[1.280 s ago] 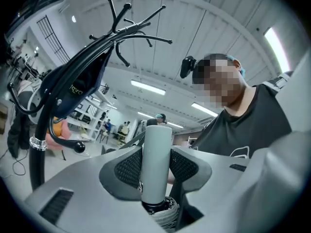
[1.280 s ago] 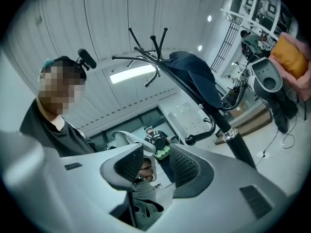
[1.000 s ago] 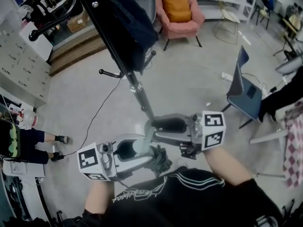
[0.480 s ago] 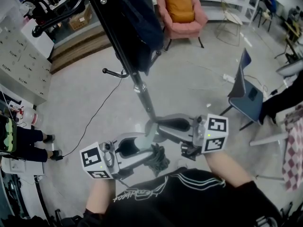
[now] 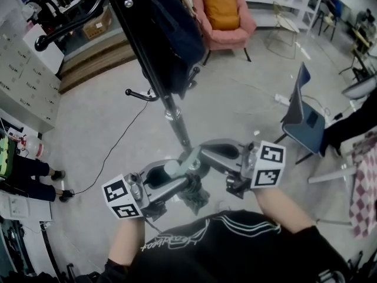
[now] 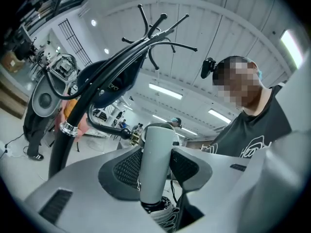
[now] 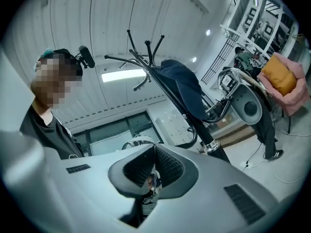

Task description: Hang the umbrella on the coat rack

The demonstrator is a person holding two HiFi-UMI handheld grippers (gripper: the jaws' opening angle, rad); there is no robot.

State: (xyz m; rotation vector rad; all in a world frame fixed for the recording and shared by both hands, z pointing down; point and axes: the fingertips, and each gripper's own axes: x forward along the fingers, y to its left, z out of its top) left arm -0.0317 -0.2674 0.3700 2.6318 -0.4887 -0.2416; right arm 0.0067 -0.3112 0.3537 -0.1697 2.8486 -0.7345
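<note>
The black coat rack (image 5: 154,69) rises from the floor, its lower hook (image 5: 141,93) pointing left; its top prongs show in the left gripper view (image 6: 160,33) and the right gripper view (image 7: 141,57). My left gripper (image 5: 168,175) holds the umbrella's grey handle (image 5: 171,168) between its pads (image 6: 130,166); its jaws are opening slightly, both pads still on the handle (image 6: 156,164). The folded dark canopy (image 5: 193,196) hangs below. My right gripper (image 5: 197,160) is closed by the handle's end, pads (image 7: 167,166) together on a thin strap (image 7: 150,181).
A dark bag (image 5: 174,40) hangs on the rack. A pink armchair (image 5: 222,13) stands at the back, a blue chair (image 5: 303,114) to the right, white cabinets (image 5: 23,81) to the left. A cable (image 5: 118,146) lies on the floor.
The right gripper's jaws have gone from wide open to shut. The left gripper has carried the handle up and right in the view, close to the right gripper's tips.
</note>
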